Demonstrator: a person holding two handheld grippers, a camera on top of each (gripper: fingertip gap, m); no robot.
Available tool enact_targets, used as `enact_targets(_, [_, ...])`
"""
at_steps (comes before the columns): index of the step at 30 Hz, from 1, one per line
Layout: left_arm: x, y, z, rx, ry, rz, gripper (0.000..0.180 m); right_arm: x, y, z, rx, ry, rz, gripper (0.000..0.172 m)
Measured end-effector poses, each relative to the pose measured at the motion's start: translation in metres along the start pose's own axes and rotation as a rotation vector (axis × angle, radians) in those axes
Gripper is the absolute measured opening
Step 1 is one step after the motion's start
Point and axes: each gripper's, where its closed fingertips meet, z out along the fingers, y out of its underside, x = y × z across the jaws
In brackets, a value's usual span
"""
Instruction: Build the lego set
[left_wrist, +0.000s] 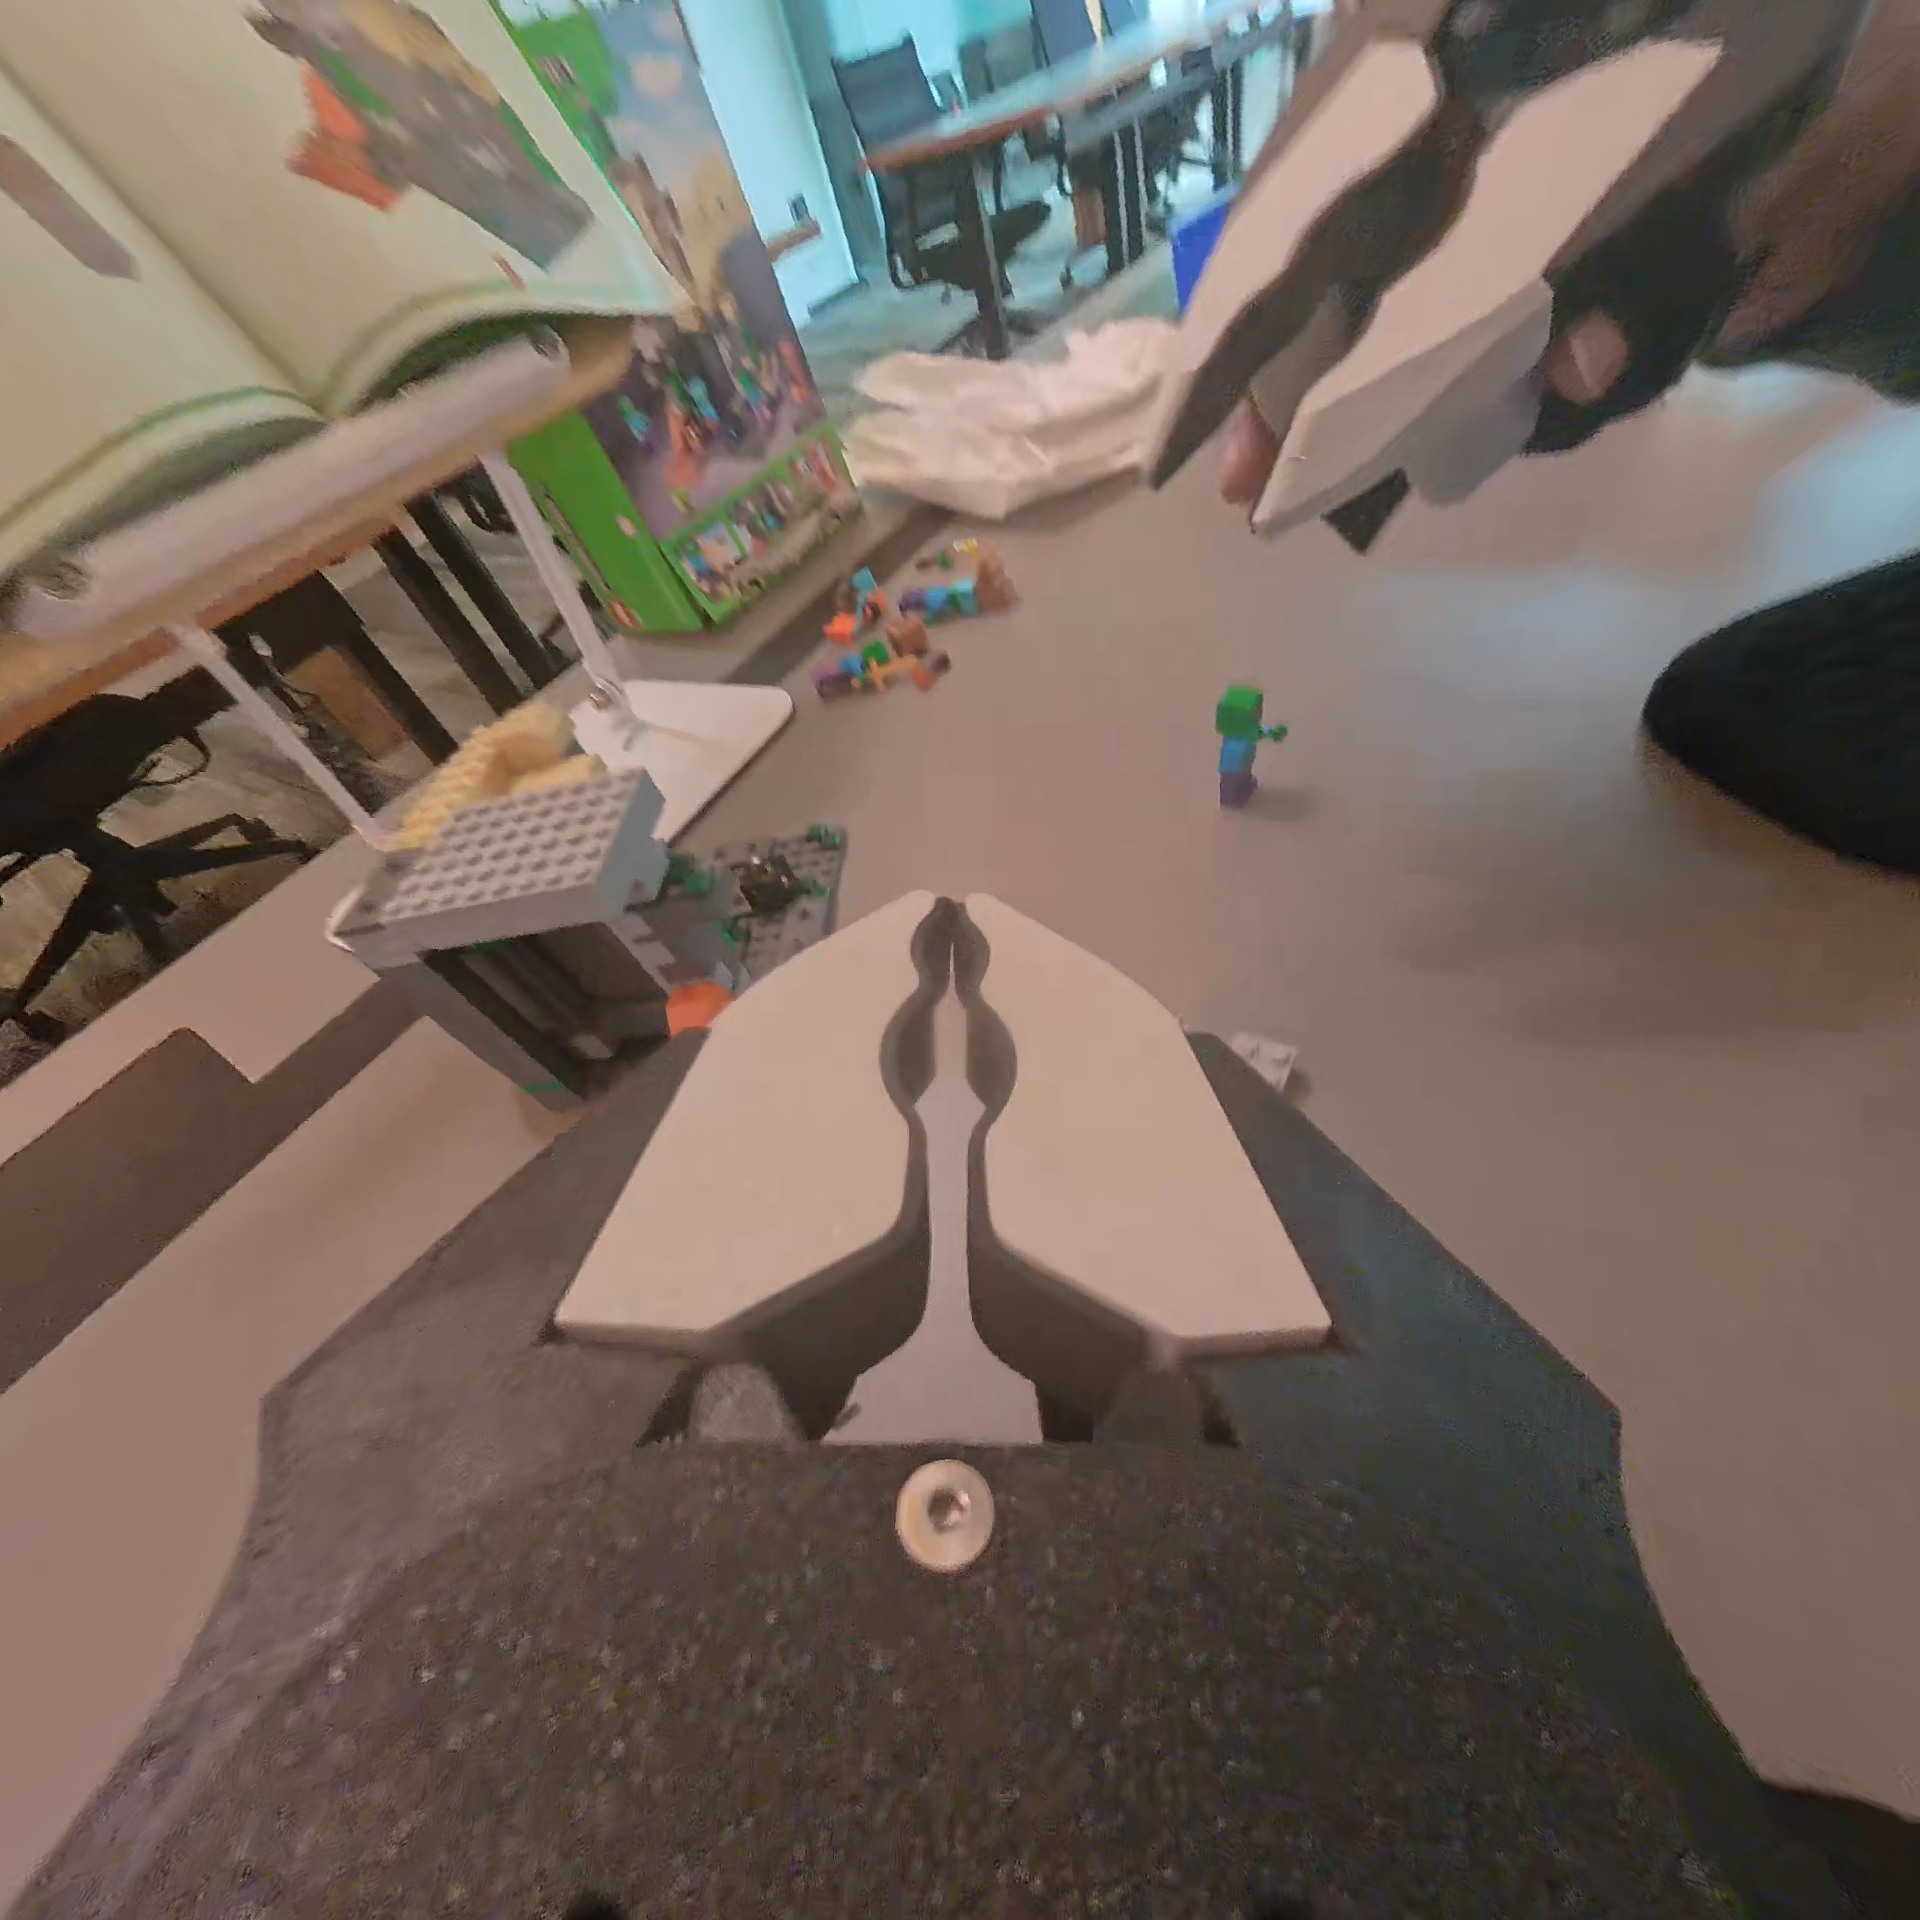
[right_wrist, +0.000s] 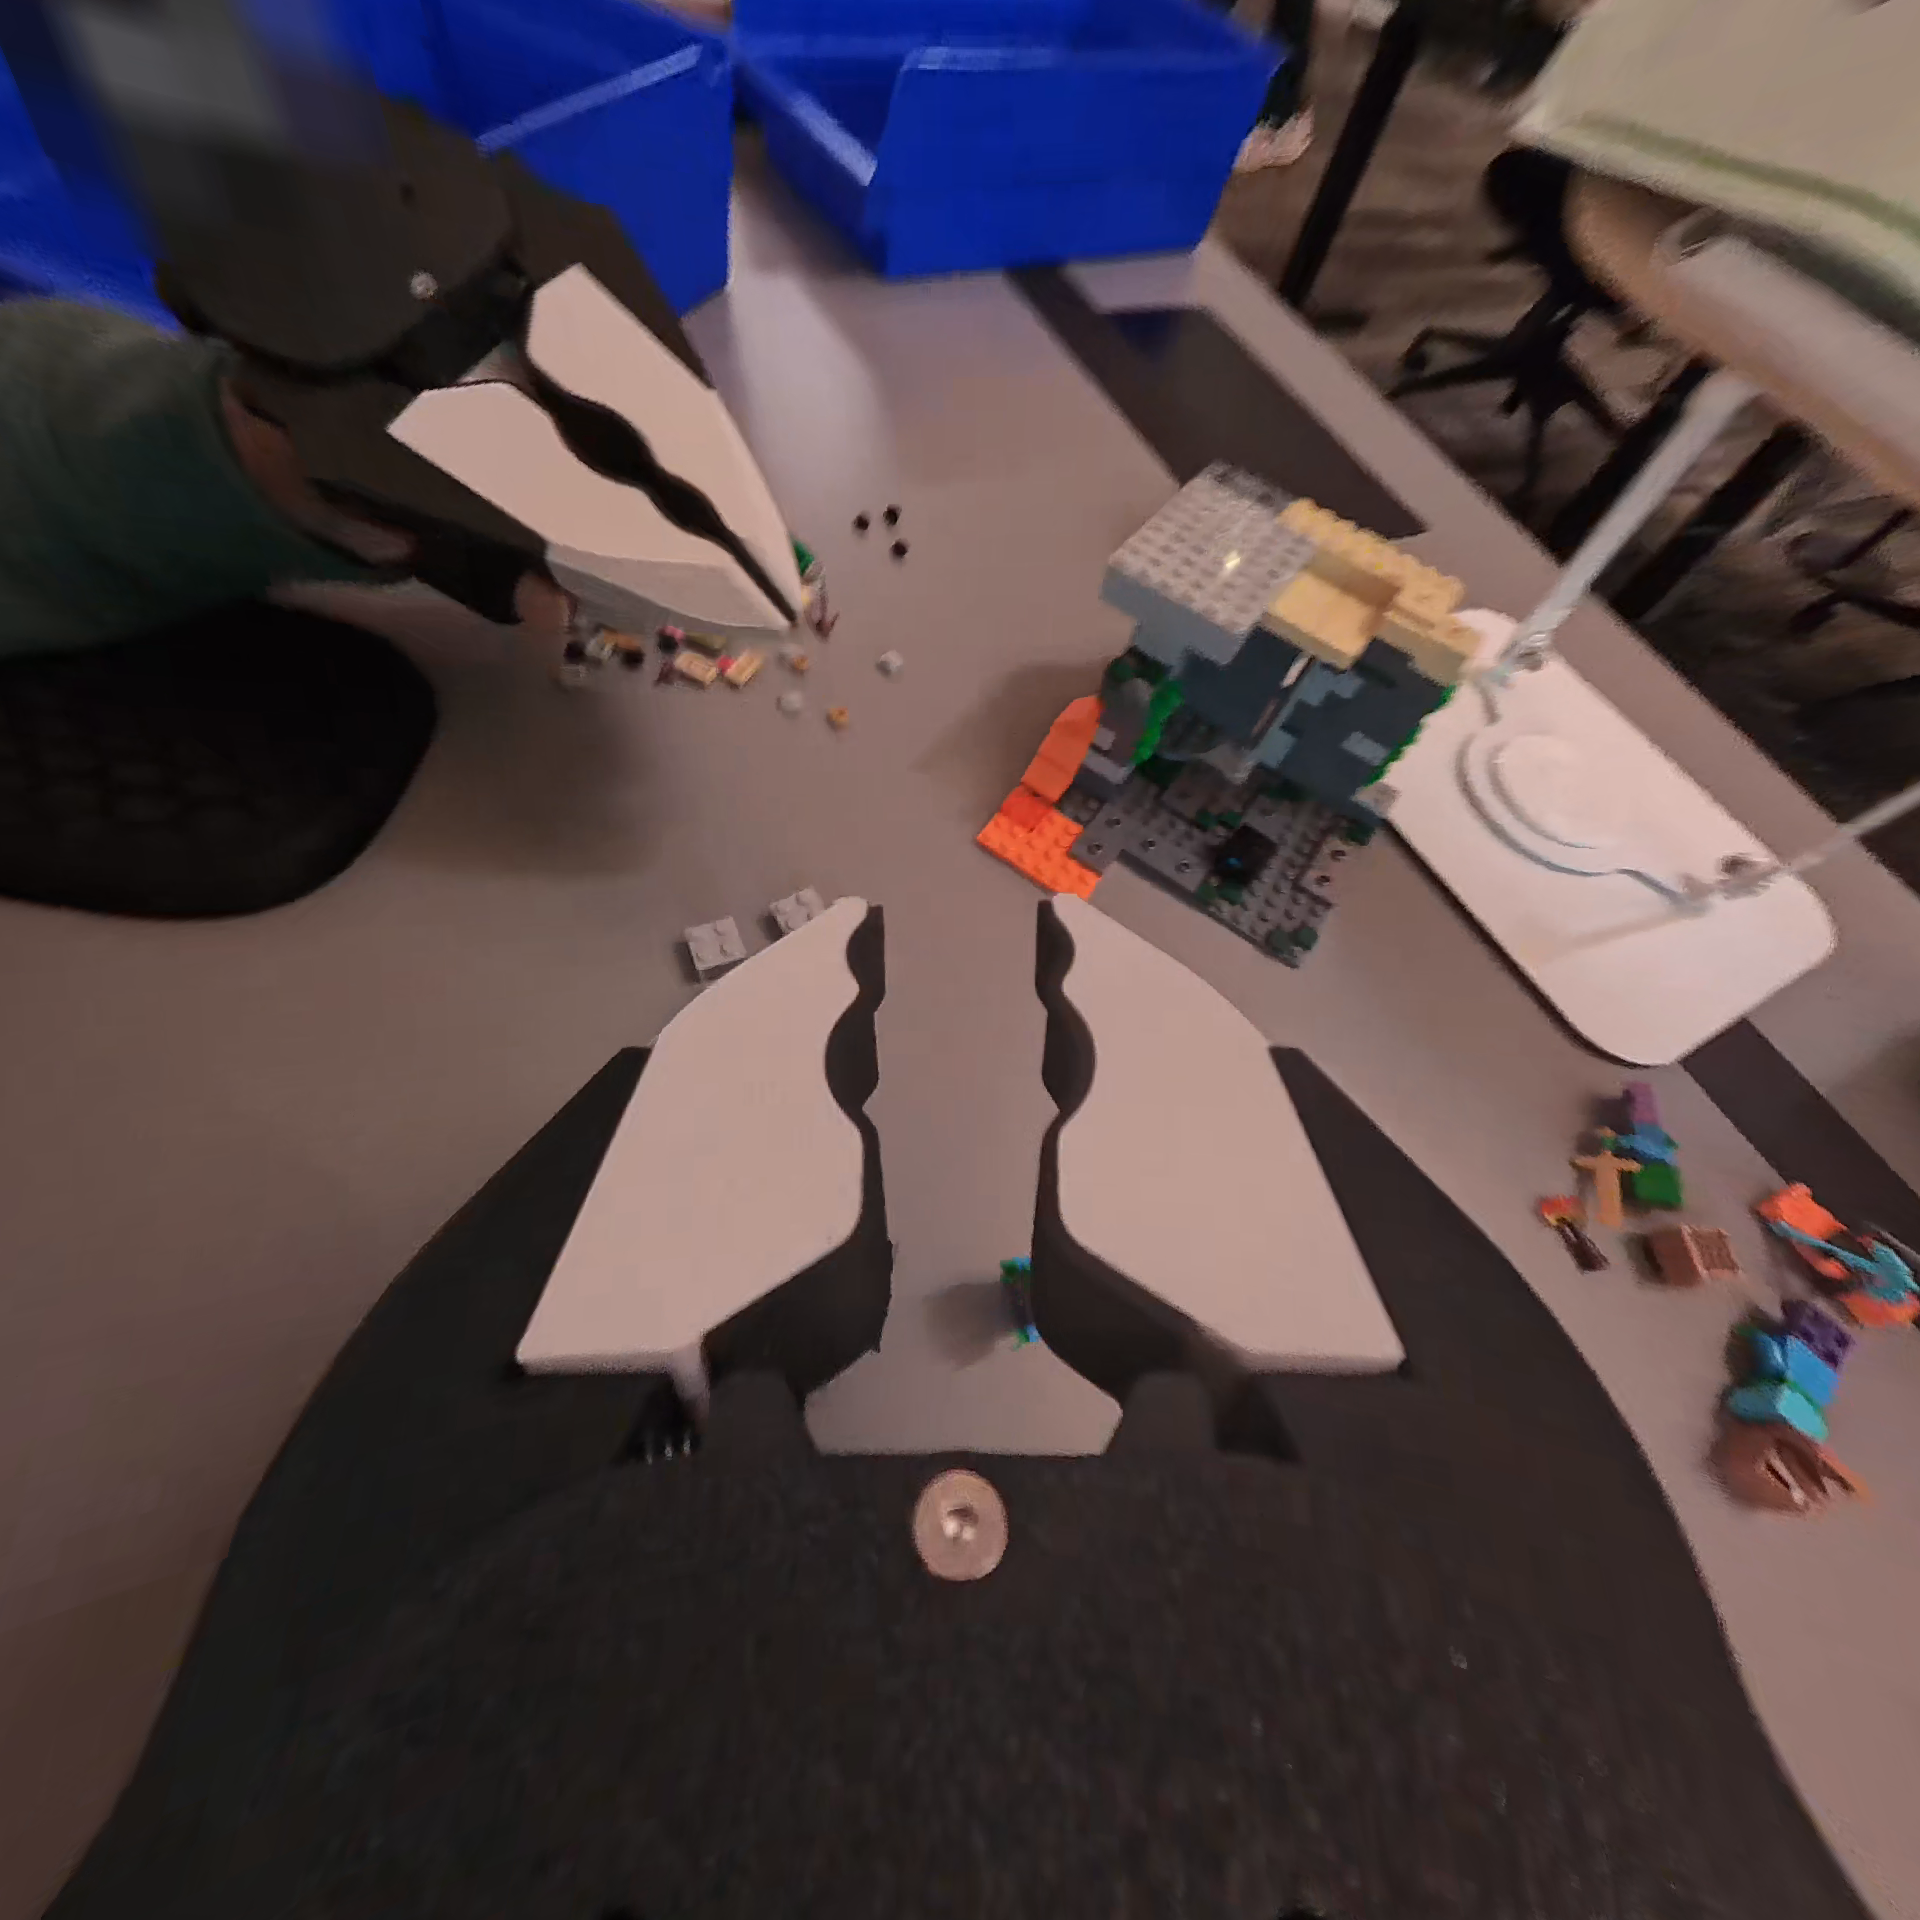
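Here, the left tongs (left_wrist: 951, 906) are seen fully closed, their tips pressed together with nothing between them, held above the grey counter (left_wrist: 1351, 987). In the left wrist view, a brick building (left_wrist: 540, 914) with a pale grey studded roof stands close by at about ten o'clock from the tips, while a small green-headed figure (left_wrist: 1242, 743) stands upright, well apart, at about one o'clock. A loose pile of coloured pieces (left_wrist: 894, 634) lies farther off at twelve o'clock.

The right tongs (right_wrist: 961, 920) are held open, with bare counter visible between the fingers and nothing gripped. In the right wrist view, two small grey plates (right_wrist: 753, 930) lie just beside the left fingertip, at about ten o'clock, one of them partly hidden by it. The brick building (right_wrist: 1247, 707) stands near, at about one o'clock, its orange corner closest to the tips. The green-headed figure (right_wrist: 1018, 1299) is glimpsed low between the finger bases, beneath the tongs.

The figure is thus judged nearer the right tongs, the building's roof nearer the left. The figure's long axis is vertical.
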Motion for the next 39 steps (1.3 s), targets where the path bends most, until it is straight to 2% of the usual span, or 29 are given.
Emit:
enact_targets(5, [-0.002, -0.02, -0.009, 0.065, -0.043, -0.036, 0.0, 0.021, 0.005, -0.031, 0.163, 0.151, 0.087, 0.017])
enact_targets(11, [-0.001, -0.027, -0.028, 0.088, -0.116, -0.141, 0.0, 0.038, 0.01, -0.058, 0.349, 0.281, 0.24, 0.003])
enact_targets(19, [0.001, -0.02, -0.052, 0.137, -0.234, -0.306, 0.0, 0.057, 0.02, -0.074, 0.394, 0.407, 0.296, 0.0])
enact_targets(24, [-0.012, -0.024, -0.078, 0.173, -0.357, -0.312, 0.0, 0.064, 0.033, -0.078, 0.361, 0.492, 0.29, 0.0])
enact_targets(28, [-0.033, -0.028, -0.119, 0.157, -0.507, -0.282, 0.0, 0.064, 0.043, -0.08, 0.345, 0.516, 0.294, 0.0])
enact_targets(32, [-0.062, -0.023, -0.181, 0.136, -0.658, -0.301, 0.0, 0.064, 0.047, -0.087, 0.373, 0.503, 0.298, 0.0])
enact_targets(37, [-0.094, 0.007, -0.253, -0.008, -0.822, -0.311, 0.0, 0.065, 0.046, -0.091, 0.414, 0.47, 0.325, 0.001])
enact_targets(39, [-0.104, 0.023, -0.274, -0.091, -0.865, -0.321, 0.013, 0.064, 0.046, -0.091, 0.414, 0.47, 0.319, 0.001])
